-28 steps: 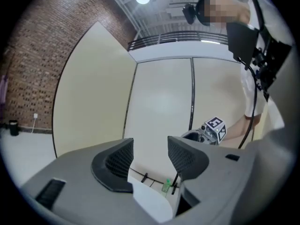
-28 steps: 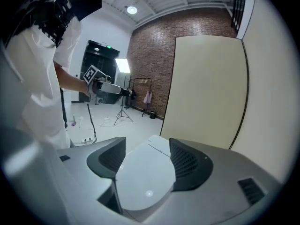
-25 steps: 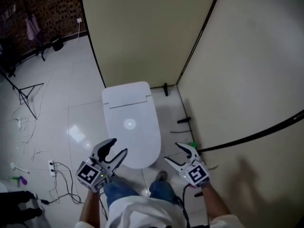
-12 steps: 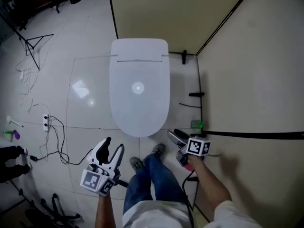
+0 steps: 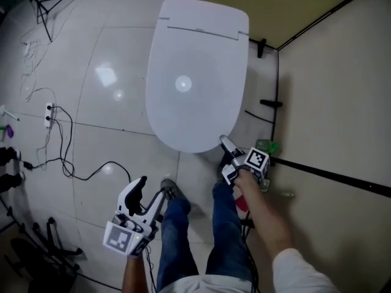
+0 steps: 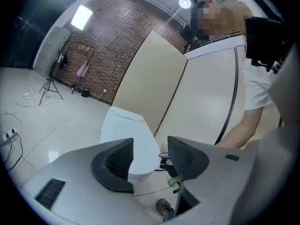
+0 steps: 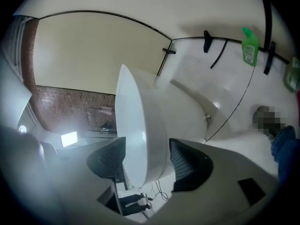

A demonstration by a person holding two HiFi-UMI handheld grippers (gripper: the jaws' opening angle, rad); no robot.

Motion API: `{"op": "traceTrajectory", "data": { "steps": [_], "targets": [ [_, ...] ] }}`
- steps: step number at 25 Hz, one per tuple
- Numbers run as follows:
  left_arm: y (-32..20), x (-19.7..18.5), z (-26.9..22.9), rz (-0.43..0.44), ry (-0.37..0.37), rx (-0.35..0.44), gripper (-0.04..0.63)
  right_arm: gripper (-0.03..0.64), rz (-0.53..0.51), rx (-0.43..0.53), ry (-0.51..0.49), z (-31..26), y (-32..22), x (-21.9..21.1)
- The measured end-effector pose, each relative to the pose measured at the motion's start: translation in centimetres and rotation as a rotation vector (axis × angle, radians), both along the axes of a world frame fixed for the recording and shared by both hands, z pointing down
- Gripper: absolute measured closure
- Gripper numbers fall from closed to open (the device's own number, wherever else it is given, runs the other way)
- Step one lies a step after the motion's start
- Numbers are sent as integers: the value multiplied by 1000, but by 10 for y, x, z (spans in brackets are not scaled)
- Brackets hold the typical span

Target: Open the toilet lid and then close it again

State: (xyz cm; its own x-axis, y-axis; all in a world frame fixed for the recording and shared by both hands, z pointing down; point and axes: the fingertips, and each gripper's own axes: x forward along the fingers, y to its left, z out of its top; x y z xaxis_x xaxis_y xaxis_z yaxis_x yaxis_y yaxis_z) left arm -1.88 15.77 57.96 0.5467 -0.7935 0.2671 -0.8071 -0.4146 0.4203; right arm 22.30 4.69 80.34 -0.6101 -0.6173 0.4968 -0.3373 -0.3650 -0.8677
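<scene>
Two jaws of the right gripper (image 7: 147,153) stand spread, turned on edge to straddle the front rim of the white, oval, glossy plastic toilet lid (image 5: 195,84). No pad visibly presses on it, and the placement appears chosen for lifting. The left gripper (image 6: 150,149) is held low beside the person's left leg (image 5: 174,224), jaws apart and empty, probably in reserve. The lid lies shut, flat on the bowl, in the corner of the beige partition walls (image 5: 317,72), with a light spot reflected at its centre.
</scene>
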Motion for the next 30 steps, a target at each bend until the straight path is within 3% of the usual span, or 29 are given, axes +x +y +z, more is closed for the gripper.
{"op": "traceTrajectory", "data": {
  "steps": [3,8,10,17,19,21,24,26,27,30],
  "targets": [
    [2,1,10,-46,8,-13,371,318,5,-13,-26,15,-7,0],
    [-3,13,13,-113,7,-6,371,353,-91,51,-40,13,-19,-16],
    [-5,21,15,-122,9,-7,371,394,-108,67,-36,10,-20,-16],
    [-1,42,23,-115,10,-32,371,414,-133,54,-95,-9,-19,-18],
    [3,44,27,-134,46,-56,371,420,-132,49,-128,-26,-18,-19],
    [5,45,34,-169,170,-116,368,425,-125,46,-170,-50,-18,-18],
    [-6,48,50,-274,496,-240,342,436,-105,40,-223,-90,-22,-15],
    [-25,47,65,-361,670,-296,231,439,-89,18,-235,-109,-25,-13],
    [-36,48,70,-394,735,-310,184,439,-82,6,-236,-116,-26,-13],
    [-71,54,69,-431,910,-304,176,439,-62,-23,-246,-133,-30,-13]
  ]
}}
